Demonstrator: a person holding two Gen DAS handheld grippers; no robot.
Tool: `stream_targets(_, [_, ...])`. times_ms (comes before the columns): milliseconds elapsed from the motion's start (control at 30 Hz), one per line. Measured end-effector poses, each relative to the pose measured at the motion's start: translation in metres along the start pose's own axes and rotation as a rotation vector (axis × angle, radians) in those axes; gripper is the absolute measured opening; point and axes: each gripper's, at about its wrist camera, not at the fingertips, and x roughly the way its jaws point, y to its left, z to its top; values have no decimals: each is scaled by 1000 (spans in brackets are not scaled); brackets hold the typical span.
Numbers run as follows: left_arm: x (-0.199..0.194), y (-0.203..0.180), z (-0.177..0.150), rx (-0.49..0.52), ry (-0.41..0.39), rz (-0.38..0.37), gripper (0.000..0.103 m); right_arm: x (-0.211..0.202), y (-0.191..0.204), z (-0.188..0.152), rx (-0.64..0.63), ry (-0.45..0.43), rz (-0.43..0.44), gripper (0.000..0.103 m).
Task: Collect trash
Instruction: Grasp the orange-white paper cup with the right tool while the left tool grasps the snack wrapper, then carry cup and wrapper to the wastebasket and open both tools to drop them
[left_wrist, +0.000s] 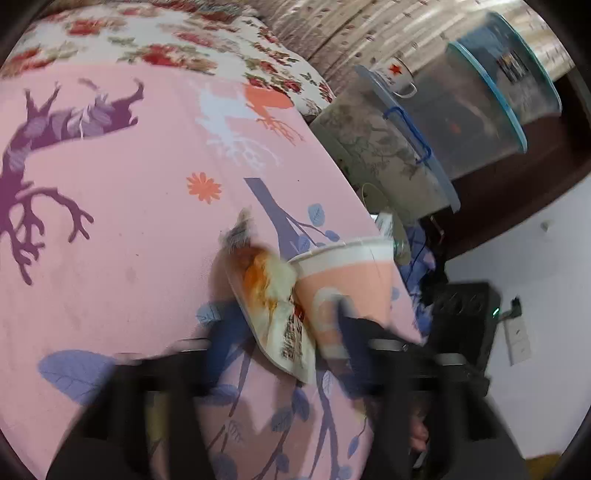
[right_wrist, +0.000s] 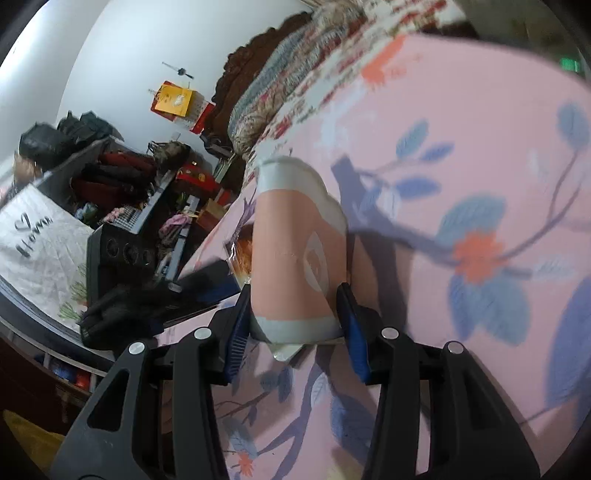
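A pink and white paper cup (right_wrist: 295, 251) is tipped over the pink patterned bed sheet (right_wrist: 461, 147), its rim bent. My right gripper (right_wrist: 294, 295) is shut on the cup's base, a blue pad on each side. In the left wrist view the cup (left_wrist: 351, 269) sits beside a torn snack wrapper (left_wrist: 269, 295) with orange contents, which leans against it. My left gripper (left_wrist: 282, 310) is blurred and stands open, with the wrapper and part of the cup between its fingers; I see no pad pressing. In the right wrist view the wrapper (right_wrist: 240, 254) peeks out left of the cup.
A floral quilt (left_wrist: 184, 48) lies at the far end of the bed. Beside the bed stand lidded storage tubs (left_wrist: 406, 155) with an enamel mug (left_wrist: 397, 79) on top. A black speaker box (right_wrist: 122, 254) and piled bags (right_wrist: 110, 170) crowd the floor.
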Motion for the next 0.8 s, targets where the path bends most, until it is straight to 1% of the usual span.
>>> stream_targets(33, [5, 2, 3, -4, 1, 3, 54, -1, 0, -2, 4, -1, -1, 48])
stream_targets(67, [10, 3, 4, -9, 7, 8, 46, -1, 0, -3, 13, -4, -1, 48])
stream_targets(100, [16, 4, 6, -18, 22, -2, 30, -1, 0, -4, 16, -4, -4, 48])
stream_targets(133, [20, 3, 6, -19, 34, -8, 22, -2, 0, -4, 18, -6, -9, 48])
stream_targets(167, [23, 1, 6, -10, 33, 11, 15, -4, 1, -5, 17, -14, -20, 48])
stream_targets(200, [25, 0, 5, -3, 30, 19, 13, -7, 2, -7, 15, -19, -20, 48])
stream_targets(300, [22, -2, 4, -15, 29, -2, 11, -26, 1, -1, 14, -64, -5, 48])
stream_targets(400, [17, -15, 10, 0, 17, -27, 11, -51, -6, 10, 2, -132, -36, 48])
stream_targets(500, [22, -42, 26, 41, 22, -63, 11, -88, -21, 25, 10, -222, -76, 48])
stream_targets(567, [36, -70, 42, 87, 37, -82, 11, -114, -31, 34, 17, -278, -112, 48])
stream_targets(600, [43, -82, 48, 106, 44, -94, 11, -132, -40, 40, 20, -322, -149, 48])
stream_targets(633, [55, -104, 59, 146, 52, -105, 11, -145, -46, 44, 21, -350, -175, 48])
stream_targets(700, [76, -134, 72, 208, 60, -108, 11, -172, -61, 52, 33, -408, -229, 48])
stream_targets(733, [94, -157, 82, 249, 71, -107, 11, -186, -72, 58, 51, -440, -257, 48])
stream_targets(800, [125, -189, 98, 299, 94, -106, 11, -208, -92, 68, 84, -488, -301, 48])
